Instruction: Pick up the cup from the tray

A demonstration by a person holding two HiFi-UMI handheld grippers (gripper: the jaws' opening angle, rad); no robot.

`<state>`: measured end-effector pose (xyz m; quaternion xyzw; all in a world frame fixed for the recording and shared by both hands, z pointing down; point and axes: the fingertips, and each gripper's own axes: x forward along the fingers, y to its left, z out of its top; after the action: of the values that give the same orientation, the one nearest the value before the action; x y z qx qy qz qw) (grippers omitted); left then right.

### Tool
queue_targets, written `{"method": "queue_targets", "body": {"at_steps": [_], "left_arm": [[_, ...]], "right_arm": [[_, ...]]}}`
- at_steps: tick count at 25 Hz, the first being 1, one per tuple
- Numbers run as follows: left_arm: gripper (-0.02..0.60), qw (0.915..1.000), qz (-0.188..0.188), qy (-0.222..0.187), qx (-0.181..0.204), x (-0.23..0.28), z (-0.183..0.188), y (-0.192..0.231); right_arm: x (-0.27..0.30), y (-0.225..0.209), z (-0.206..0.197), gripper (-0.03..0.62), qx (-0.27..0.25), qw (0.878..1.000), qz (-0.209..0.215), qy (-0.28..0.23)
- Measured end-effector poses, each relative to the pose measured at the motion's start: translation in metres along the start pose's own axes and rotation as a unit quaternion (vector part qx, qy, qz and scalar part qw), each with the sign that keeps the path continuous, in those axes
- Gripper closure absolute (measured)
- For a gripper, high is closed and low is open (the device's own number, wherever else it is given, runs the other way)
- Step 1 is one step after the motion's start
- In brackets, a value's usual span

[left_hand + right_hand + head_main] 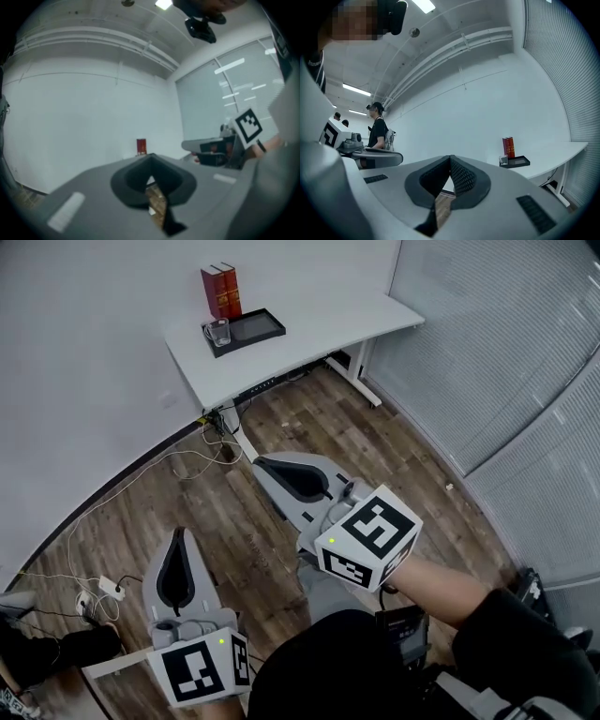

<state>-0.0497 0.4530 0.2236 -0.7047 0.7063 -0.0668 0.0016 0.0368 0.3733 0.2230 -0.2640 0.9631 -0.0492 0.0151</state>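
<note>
My left hand-held gripper (179, 535) and right hand-held gripper (261, 465) were shut, empty. The cup (217, 332) stood at the tray's (258, 326) nine o'clock end; the right gripper view showed it, the left only books (141, 146).

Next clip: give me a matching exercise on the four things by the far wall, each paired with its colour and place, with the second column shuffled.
Things:
1. cup
2. tray
3. books
4. desk

Colour and place:
A. red, upright behind the tray
B. white, bearing the tray and the books
C. clear, at the tray's left end in the head view
D. black, lying on the desk

Pairs: 1-C, 2-D, 3-A, 4-B
</note>
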Motion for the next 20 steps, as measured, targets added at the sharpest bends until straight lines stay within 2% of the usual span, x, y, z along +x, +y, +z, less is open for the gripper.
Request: {"method": "queue_targets", "body": {"at_steps": [8,14,20], "left_arm": [[0.581,0.9995,-0.011,0.020,-0.021,0.049,-0.027,-0.006],[0.581,0.9979,-0.031,0.039,-0.041,0.100,-0.038,-0.019],[0.581,0.9963,-0.060,0.051,-0.035,0.141,-0.045,-0.041]], "right_arm": [[0.016,-0.045,-0.024,0.580,0.003,1.000,-0.008,0.027],[0.028,-0.082,-0.026,0.580,0.005,0.999,-0.014,0.043],[0.031,-0.121,-0.034,0.580,0.018,0.998,-0.033,0.043]]}}
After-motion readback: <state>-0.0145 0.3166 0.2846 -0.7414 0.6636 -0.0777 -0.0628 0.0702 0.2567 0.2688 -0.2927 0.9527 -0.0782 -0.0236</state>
